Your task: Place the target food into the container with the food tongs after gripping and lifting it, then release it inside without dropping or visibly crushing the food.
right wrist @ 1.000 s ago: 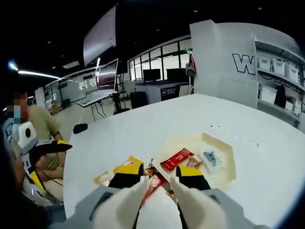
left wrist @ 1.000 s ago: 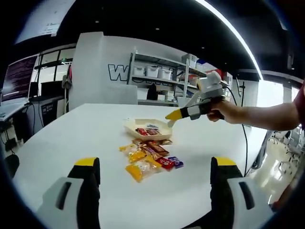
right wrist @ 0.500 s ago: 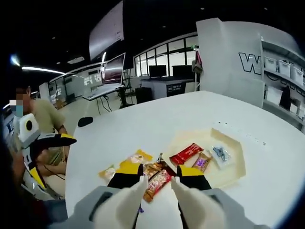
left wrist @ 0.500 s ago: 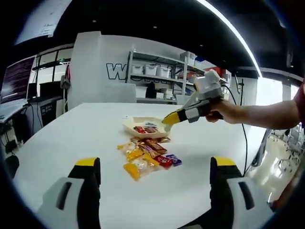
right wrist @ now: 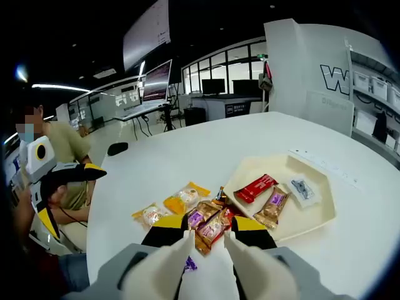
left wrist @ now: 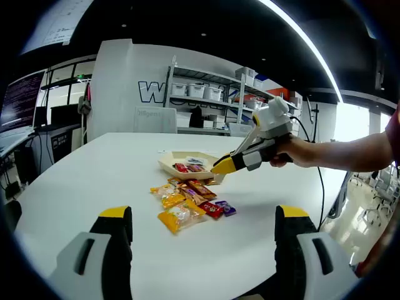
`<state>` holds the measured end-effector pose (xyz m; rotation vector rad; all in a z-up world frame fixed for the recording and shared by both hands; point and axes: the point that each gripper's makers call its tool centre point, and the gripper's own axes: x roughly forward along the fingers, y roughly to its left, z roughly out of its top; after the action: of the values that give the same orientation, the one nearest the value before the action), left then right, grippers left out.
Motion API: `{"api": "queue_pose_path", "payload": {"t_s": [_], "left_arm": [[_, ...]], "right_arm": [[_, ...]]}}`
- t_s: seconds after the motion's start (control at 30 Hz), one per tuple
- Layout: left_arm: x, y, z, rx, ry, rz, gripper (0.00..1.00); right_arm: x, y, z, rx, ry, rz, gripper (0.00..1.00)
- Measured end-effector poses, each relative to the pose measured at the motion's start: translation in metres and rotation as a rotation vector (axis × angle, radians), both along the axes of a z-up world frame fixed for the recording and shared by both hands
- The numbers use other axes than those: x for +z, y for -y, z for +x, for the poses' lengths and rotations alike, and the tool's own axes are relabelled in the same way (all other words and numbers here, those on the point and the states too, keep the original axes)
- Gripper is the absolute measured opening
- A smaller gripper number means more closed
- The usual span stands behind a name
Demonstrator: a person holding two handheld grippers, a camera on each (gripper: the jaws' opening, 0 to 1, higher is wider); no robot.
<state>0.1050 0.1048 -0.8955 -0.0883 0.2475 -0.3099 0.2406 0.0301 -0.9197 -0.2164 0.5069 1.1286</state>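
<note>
The right gripper (right wrist: 208, 240), jaws narrowly apart, reaches for a brown snack pack (right wrist: 212, 228) beside the tray (right wrist: 315, 219); next comes a gentle pinch; left gripper (left wrist: 203, 234) jaws are wide apart

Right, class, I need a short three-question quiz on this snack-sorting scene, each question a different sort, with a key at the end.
1. True or false: the left tool is closed on a snack.
2. Multiple choice: in the right gripper view, the red wrapped bar lies A) inside the cream tray, B) on the white table beside the tray, C) between the right tool's jaws.
3. Fill in: the right tool's tips hang over the pile of wrapped snacks lying just ____ the tray.

Key: 1 false, its jaws stand wide apart with nothing between them; 2 A; 3 outside.
</note>
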Motion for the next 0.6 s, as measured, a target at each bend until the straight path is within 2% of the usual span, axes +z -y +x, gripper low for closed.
{"api": "queue_pose_path", "payload": {"t_s": [0.1,0.2,0.27,0.43,0.6], "left_arm": [[0.000,0.000,0.000,0.001,0.003,-0.008,0.93],[-0.001,-0.001,0.001,-0.001,0.002,-0.009,0.92],[-0.002,-0.001,0.001,-0.003,-0.001,-0.007,0.92],[-0.003,-0.002,0.000,-0.003,-0.001,-0.015,0.92],[-0.003,-0.003,0.000,0.002,0.000,-0.022,0.92]], "right_arm": [[-0.006,-0.002,-0.006,0.013,-0.017,-0.005,0.22],[-0.019,-0.001,-0.014,0.047,0.002,-0.058,0.22],[-0.025,-0.001,-0.016,0.049,-0.011,-0.063,0.22],[-0.036,0.000,-0.025,0.066,-0.054,-0.066,0.22],[-0.036,-0.003,-0.029,0.067,-0.075,-0.036,0.22]]}}
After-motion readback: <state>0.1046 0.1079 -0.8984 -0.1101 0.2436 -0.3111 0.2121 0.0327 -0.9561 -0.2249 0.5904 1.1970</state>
